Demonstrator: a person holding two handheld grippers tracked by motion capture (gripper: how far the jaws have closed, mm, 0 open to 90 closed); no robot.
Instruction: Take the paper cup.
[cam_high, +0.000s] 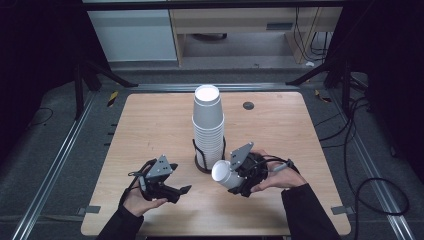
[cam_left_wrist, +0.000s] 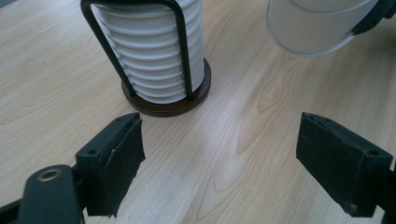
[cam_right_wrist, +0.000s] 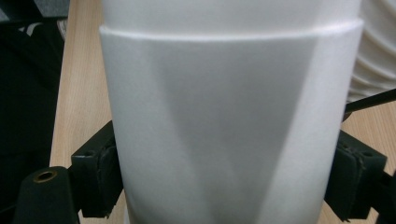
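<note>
A pale wooden desk (cam_high: 150, 130) with rounded corners stands on a dark grey floor, framed by metal rails, with black stand legs, trailing cables and light cabinets beyond its far edge. Near the middle of the desk, a tall stack of white paper cups (cam_high: 208, 125) rises from a black wire holder with a round dark base (cam_high: 207, 159). The right gripper (cam_high: 240, 176), toward the near edge and just right of the holder, is clamped on a single white paper cup (cam_high: 223, 173), its black pads pressing both sides of the cup wall; the cup lies tilted on its side above the desk, its mouth facing left. The left gripper (cam_high: 176, 183) sits near the near edge, left of the holder, its jaws spread wide with nothing between them, apart from the held cup.
</note>
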